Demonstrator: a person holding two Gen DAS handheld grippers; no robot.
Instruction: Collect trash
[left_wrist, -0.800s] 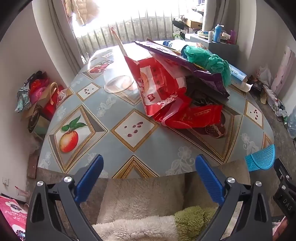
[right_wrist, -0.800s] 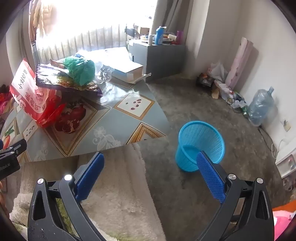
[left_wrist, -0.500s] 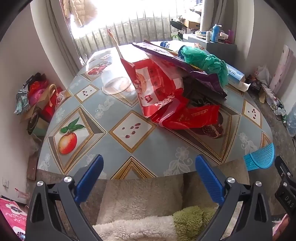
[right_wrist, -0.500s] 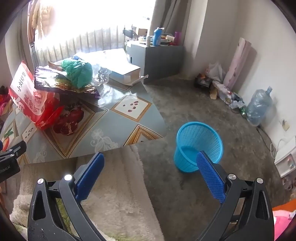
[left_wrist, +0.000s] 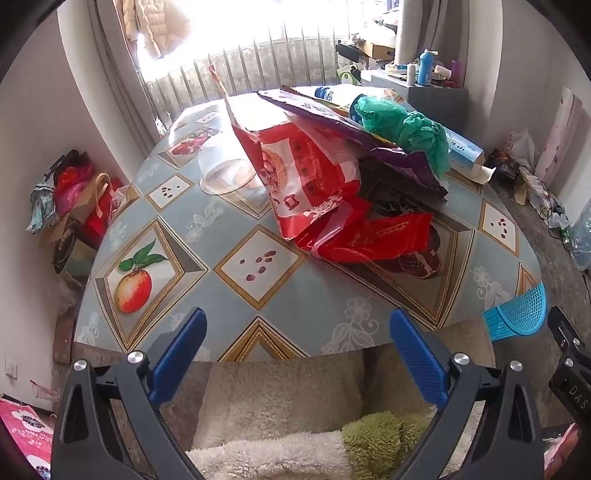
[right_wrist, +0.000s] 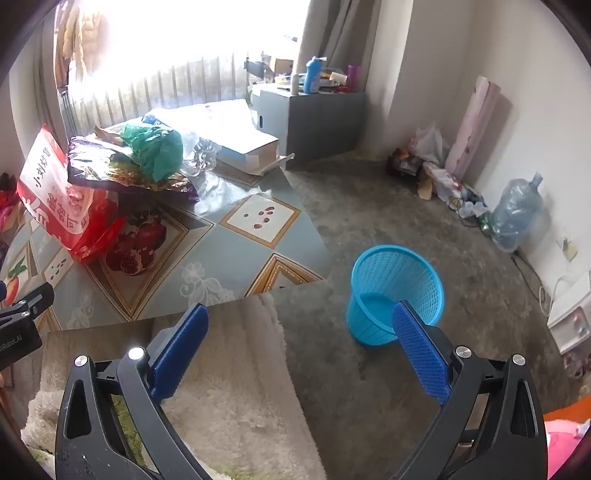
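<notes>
A heap of trash lies on the patterned table (left_wrist: 258, 266): a large red snack bag (left_wrist: 303, 173) (right_wrist: 59, 199), a flat red wrapper (left_wrist: 384, 236), a purple foil bag (left_wrist: 373, 140) (right_wrist: 110, 166), a crumpled green plastic bag (left_wrist: 406, 129) (right_wrist: 155, 147) and a clear plastic cup (left_wrist: 225, 170). A blue mesh bin (right_wrist: 395, 291) (left_wrist: 517, 314) stands on the floor right of the table. My left gripper (left_wrist: 295, 354) hangs open off the table's near edge, empty. My right gripper (right_wrist: 299, 350) is open and empty above the floor, its right pad in front of the bin.
A white-blue carton (right_wrist: 247, 147) and a crumpled clear container (right_wrist: 201, 157) lie at the table's far side. A fluffy cream cover (left_wrist: 277, 406) lies below both grippers. A grey cabinet (right_wrist: 314, 118), a water jug (right_wrist: 517, 210) and floor clutter (right_wrist: 443, 181) line the walls.
Both views have drifted slightly back, the table pile and the bin sitting a little lower and farther. Both grippers stay open and empty.
</notes>
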